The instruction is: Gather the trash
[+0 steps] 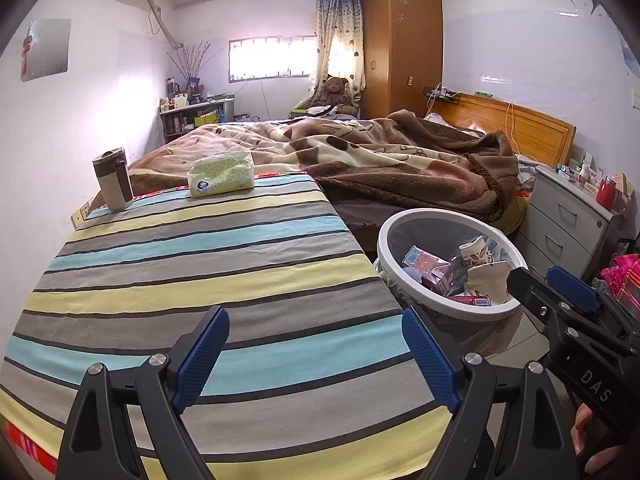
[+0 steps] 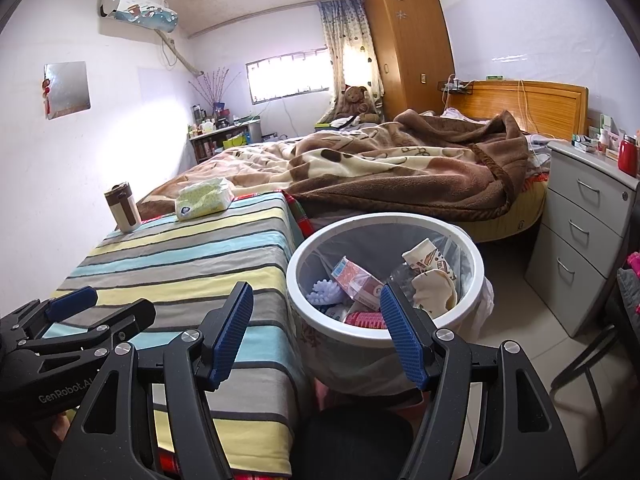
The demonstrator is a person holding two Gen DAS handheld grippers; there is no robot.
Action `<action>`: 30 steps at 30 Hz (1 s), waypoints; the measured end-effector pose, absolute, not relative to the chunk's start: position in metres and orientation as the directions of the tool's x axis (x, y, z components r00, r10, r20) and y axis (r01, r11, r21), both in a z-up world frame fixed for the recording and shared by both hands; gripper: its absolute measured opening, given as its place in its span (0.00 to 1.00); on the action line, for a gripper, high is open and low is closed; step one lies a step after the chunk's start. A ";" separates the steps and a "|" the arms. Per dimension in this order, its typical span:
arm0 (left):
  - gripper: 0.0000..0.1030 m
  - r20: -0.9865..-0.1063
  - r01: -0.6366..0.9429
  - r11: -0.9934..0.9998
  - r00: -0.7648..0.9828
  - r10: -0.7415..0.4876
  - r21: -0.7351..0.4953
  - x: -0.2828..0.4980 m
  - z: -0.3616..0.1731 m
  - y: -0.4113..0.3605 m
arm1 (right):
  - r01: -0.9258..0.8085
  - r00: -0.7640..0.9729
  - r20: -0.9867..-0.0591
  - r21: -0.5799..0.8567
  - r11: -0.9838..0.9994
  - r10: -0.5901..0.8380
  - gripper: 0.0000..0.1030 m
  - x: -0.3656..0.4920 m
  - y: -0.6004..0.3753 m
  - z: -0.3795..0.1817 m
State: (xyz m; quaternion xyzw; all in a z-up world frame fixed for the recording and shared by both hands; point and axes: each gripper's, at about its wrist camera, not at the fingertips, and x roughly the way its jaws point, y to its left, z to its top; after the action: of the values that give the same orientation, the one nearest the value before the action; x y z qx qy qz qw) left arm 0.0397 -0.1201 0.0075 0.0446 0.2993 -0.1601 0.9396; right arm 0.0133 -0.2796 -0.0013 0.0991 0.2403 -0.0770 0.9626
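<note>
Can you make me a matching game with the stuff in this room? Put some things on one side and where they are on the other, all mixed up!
Things:
1. tissue pack
2. teddy bear
3. crumpled paper cup
4. red jar

Places:
A. on the grey drawer unit
B. inside the white trash bin
C. on the striped tablecloth
D. beside the curtain under the window

Pairs: 1-C, 2-D, 3-B, 4-A
</note>
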 end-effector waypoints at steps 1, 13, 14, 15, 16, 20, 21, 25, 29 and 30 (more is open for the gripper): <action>0.86 -0.576 0.327 0.945 0.770 -0.273 -0.011 0.040 0.008 -0.120 | 0.196 0.873 -0.478 0.154 0.969 -0.101 0.66 0.013 -0.280 -0.001; 0.86 -0.575 0.324 0.946 0.772 -0.270 -0.010 0.039 0.009 -0.119 | 0.197 0.873 -0.477 0.154 0.968 -0.102 0.66 0.013 -0.279 -0.001; 0.86 -0.575 0.324 0.946 0.772 -0.271 -0.010 0.039 0.009 -0.118 | 0.197 0.873 -0.478 0.154 0.968 -0.101 0.66 0.013 -0.279 -0.001; 0.86 -0.575 0.325 0.946 0.772 -0.271 -0.010 0.039 0.009 -0.119 | 0.196 0.873 -0.477 0.155 0.968 -0.100 0.66 0.013 -0.280 -0.001; 0.86 -0.575 0.325 0.946 0.772 -0.272 -0.010 0.038 0.009 -0.118 | 0.196 0.873 -0.478 0.155 0.968 -0.100 0.66 0.013 -0.279 -0.001; 0.86 -0.571 0.323 0.946 0.775 -0.270 -0.008 0.037 0.011 -0.119 | 0.198 0.873 -0.476 0.156 0.968 -0.102 0.66 0.012 -0.279 0.001; 0.86 -0.569 0.322 0.947 0.777 -0.269 -0.008 0.036 0.011 -0.119 | 0.199 0.873 -0.477 0.156 0.968 -0.103 0.66 0.012 -0.279 0.001; 0.86 -0.559 0.320 0.947 0.783 -0.272 -0.013 0.034 0.014 -0.118 | 0.199 0.873 -0.477 0.156 0.968 -0.103 0.66 0.012 -0.279 0.002; 0.86 -0.561 0.318 0.948 0.783 -0.271 -0.013 0.033 0.015 -0.118 | 0.198 0.873 -0.476 0.156 0.968 -0.102 0.66 0.012 -0.279 0.002; 0.86 -0.562 0.319 0.948 0.782 -0.271 -0.014 0.034 0.014 -0.118 | 0.199 0.873 -0.476 0.156 0.968 -0.102 0.66 0.012 -0.279 0.002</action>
State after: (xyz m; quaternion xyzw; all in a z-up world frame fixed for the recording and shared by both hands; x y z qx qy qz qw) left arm 0.0343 -0.1183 0.0141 0.0410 0.2910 -0.1563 0.9430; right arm 0.0119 -0.2787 0.0017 0.1007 0.2392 -0.0782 0.9626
